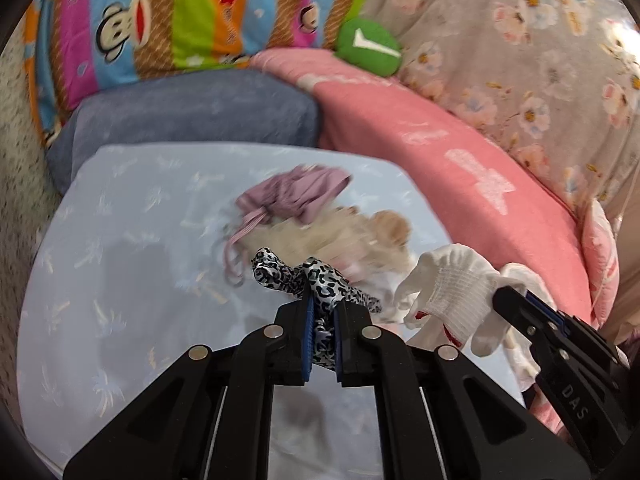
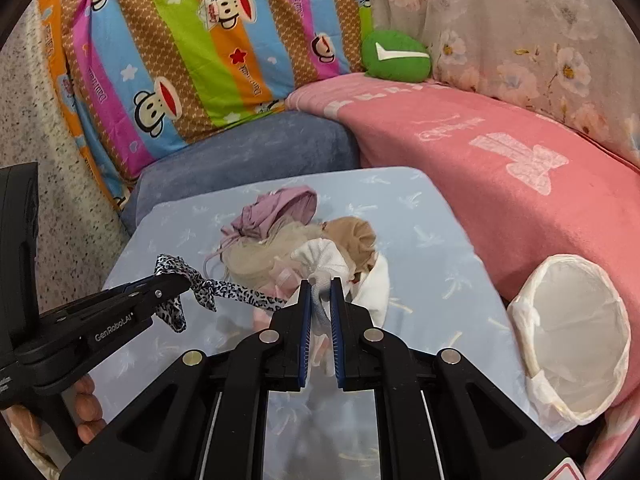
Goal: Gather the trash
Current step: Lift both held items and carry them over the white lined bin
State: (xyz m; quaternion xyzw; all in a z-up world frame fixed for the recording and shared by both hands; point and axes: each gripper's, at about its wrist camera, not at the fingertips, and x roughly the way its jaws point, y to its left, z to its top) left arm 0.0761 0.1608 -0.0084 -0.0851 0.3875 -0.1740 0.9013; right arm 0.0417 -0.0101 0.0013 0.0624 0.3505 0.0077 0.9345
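**Both grippers pinching cloth above the pale blue pad**

The left gripper (image 1: 323, 316) has its jaws pressed onto a leopard-print strip (image 1: 316, 280), which runs from between the blue pads up toward the centre of the frame. In the right wrist view the same strip (image 2: 208, 288) stretches from the left gripper (image 2: 176, 280) at lower left across to the heap. The right gripper (image 2: 320, 300) clamps a white bunched cloth (image 2: 324, 260) – seen from the left wrist as a ruffled white piece (image 1: 452, 284) at right centre, held by the right gripper (image 1: 500, 294).

Behind both tools, mid-frame, lies the rest of the heap on the pale blue pad (image 2: 440, 248): a mauve garment (image 2: 276, 208), a cream fluffy piece (image 2: 260, 256) and a tan piece (image 2: 356, 236), all touching. A white-lined bin (image 2: 576, 336) lies tipped at the right edge against the pink blanket (image 2: 480, 152). A grey-blue cushion (image 2: 240, 152), a striped monkey-print pillow (image 2: 192, 48) and a green plush (image 2: 396, 56) fill the upper frame – well apart from the grippers
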